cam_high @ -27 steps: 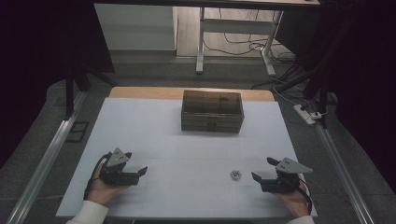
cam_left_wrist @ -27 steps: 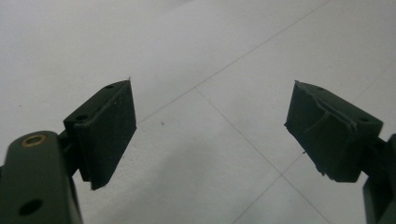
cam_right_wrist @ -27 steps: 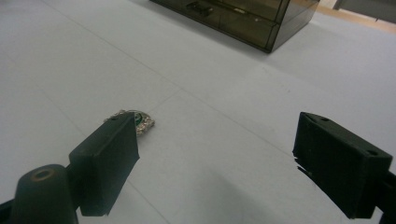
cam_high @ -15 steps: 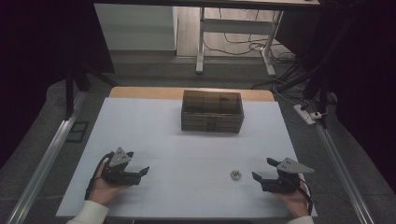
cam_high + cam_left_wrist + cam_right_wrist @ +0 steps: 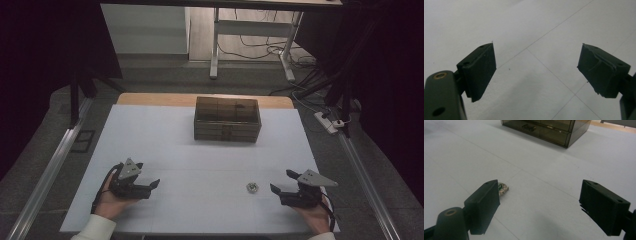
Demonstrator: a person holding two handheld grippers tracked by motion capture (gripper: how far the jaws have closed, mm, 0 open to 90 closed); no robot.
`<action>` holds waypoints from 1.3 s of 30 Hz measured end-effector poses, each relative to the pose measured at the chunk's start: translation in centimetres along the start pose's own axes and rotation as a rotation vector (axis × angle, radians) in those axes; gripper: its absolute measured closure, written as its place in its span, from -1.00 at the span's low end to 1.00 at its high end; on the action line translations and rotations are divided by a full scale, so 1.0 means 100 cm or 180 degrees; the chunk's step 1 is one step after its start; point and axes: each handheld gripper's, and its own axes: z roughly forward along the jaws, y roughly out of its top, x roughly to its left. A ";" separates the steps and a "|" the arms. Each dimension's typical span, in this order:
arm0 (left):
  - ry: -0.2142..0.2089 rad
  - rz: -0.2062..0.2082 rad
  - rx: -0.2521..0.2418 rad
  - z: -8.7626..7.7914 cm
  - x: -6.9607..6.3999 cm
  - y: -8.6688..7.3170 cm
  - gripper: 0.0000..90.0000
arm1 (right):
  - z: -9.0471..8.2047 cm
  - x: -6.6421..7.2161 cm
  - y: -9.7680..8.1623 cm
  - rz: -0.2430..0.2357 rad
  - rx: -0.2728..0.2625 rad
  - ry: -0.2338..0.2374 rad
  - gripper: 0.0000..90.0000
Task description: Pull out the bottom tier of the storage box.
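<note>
White table sheet (image 5: 200, 150) in the high view: right gripper (image 5: 284, 183) jaws apart, nothing between them; small silvery metal trinket (image 5: 252, 187) lies just beside its tips, on the side toward the left gripper (image 5: 152, 185), not touching. Left gripper jaws apart too, empty. Smoky brown clear plastic drawer box (image 5: 227, 119) sits well ahead of both.

Left gripper view: left gripper (image 5: 536, 67) spread wide over bare sheet.

Right gripper view: right gripper (image 5: 539, 202) wide open, trinket (image 5: 503, 188) past the left-hand jaw tip, box (image 5: 549, 127) far ahead.

Silvery ring (image 5: 252, 187), smoky-brown box (image 5: 227, 119)
</note>
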 end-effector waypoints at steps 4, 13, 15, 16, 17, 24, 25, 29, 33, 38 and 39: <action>-0.0014 0.0009 -0.0004 0.001 0.000 0.000 -0.68 | 0.002 -0.002 -0.001 0.0046 -0.0004 -0.0003 -0.61; -0.0002 -0.0031 -0.0028 -0.001 -0.002 -0.002 -0.68 | 0.007 0.000 0.004 0.0052 -0.0025 0.0031 -0.58; 0.0017 -0.0027 -0.0037 -0.001 -0.003 -0.002 -0.67 | 0.007 0.001 0.006 0.0053 -0.0048 0.0042 -0.58; 0.0012 -0.0019 -0.0043 -0.001 -0.002 -0.002 -0.67 | 0.007 0.003 0.007 0.0052 -0.0065 0.0053 -0.58; 0.0025 -0.0009 -0.0048 -0.001 -0.002 -0.001 -0.67 | 0.007 0.004 0.008 0.0042 -0.0087 0.0047 -0.58; 0.0072 0.0012 -0.0060 0.000 -0.001 0.000 -0.66 | 0.009 0.012 0.014 0.0132 -0.0174 0.0159 -0.57; 0.0077 0.0020 -0.0060 0.001 -0.001 0.000 -0.66 | 0.010 0.013 0.014 0.0114 -0.0178 0.0153 -0.57; 0.0075 0.0018 -0.0044 0.003 0.000 0.001 -0.65 | 0.014 0.014 0.016 0.0112 -0.0191 0.0125 -0.55; 0.0070 -0.0005 -0.0018 0.006 0.001 0.002 -0.65 | 0.014 0.018 0.020 0.0219 -0.0278 0.0246 -0.55; 0.0065 0.0004 -0.0002 0.007 0.001 0.002 -0.65 | 0.020 0.027 0.023 0.0168 -0.0254 0.0307 -0.55; 0.0061 0.0002 -0.0006 0.007 0.001 0.002 -0.65 | 0.022 0.028 0.023 0.0166 -0.0241 0.0314 -0.55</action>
